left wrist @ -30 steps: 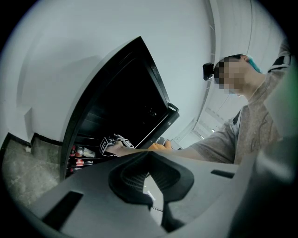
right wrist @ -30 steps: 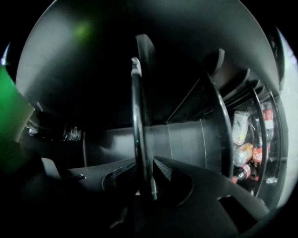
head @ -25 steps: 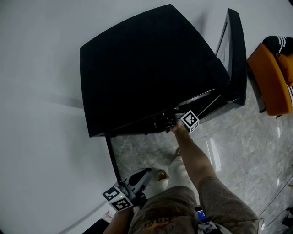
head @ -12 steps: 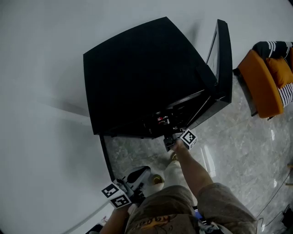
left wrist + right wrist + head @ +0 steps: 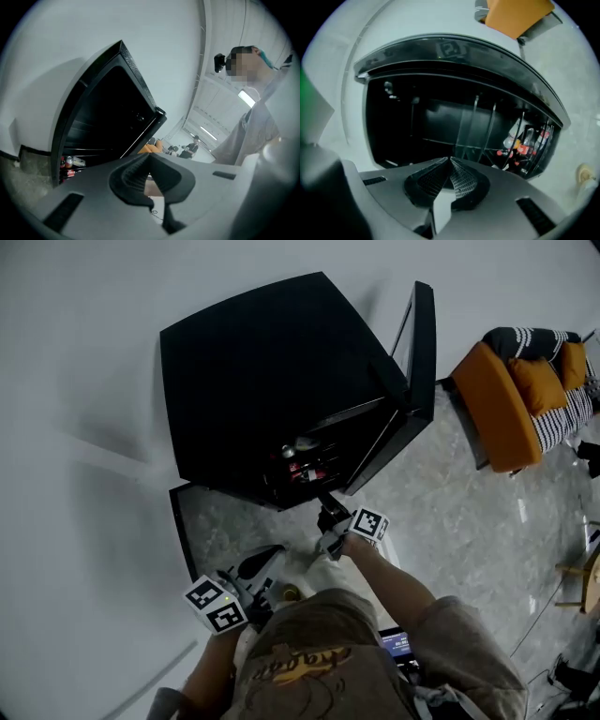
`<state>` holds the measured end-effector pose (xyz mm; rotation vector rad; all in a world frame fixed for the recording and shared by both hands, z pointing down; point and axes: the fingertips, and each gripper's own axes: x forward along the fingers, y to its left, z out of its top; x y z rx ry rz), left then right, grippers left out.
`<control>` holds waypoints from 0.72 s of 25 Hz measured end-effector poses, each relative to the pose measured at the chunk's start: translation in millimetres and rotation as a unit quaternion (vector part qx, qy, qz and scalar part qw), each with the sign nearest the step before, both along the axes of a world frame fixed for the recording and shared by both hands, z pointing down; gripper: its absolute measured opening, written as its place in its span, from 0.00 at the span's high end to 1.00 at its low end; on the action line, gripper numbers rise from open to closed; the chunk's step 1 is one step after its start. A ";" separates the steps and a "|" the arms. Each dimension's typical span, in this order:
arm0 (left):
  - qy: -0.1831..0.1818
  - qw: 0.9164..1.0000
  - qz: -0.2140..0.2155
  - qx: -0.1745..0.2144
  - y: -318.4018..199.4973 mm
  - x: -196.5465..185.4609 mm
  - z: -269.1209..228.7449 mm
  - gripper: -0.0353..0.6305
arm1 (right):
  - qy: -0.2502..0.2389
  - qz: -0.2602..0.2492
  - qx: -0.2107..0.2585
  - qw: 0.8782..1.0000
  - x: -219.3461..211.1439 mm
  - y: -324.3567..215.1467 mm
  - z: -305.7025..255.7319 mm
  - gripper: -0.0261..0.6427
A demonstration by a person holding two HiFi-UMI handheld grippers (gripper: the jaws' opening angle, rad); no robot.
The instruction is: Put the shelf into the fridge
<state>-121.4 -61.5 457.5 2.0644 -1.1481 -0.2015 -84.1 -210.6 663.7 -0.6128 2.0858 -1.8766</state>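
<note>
Fridge (image 5: pixel 253 381) is black, with its door (image 5: pixel 420 352) swung open. The right gripper (image 5: pixel 328 519) is just in front of the fridge opening, jaws pressed together on nothing. The left gripper (image 5: pixel 262 563) is farther out from the fridge, low by the person's body, also clenched and empty. The shelf (image 5: pixel 483 126) looks like a thin wire rack, already inside the fridge cavity and apparently seated on the side walls in the slot next to the bottles (image 5: pixel 525 140) stored at the fridge bottom. I can't tell if it is pushed fully back. Judging by its look, the rack is light and stiff and won't sag, but the thin bare wires would be slippery under the pads and it could tilt or jam on the rails if pushed off-centre. The best hold is probably the front rail near its middle, with the rack kept level. Task looks about done.
</note>
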 end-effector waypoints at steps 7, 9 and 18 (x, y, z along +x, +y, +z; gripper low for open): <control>0.001 0.999 0.030 0.017 -10.3 -1.1 -13.7 0.94 | -0.026 -0.011 0.058 0.998 12.5 14.6 -74.6 0.92; 0.009 0.999 0.035 0.021 -12.4 -0.9 -21.0 0.94 | -0.031 -0.018 0.069 0.997 14.3 20.0 -98.0 0.92; 0.007 0.998 0.048 0.042 -9.8 -5.2 -39.7 0.94 | -0.002 -0.092 0.151 0.984 17.1 59.3 -174.8 0.93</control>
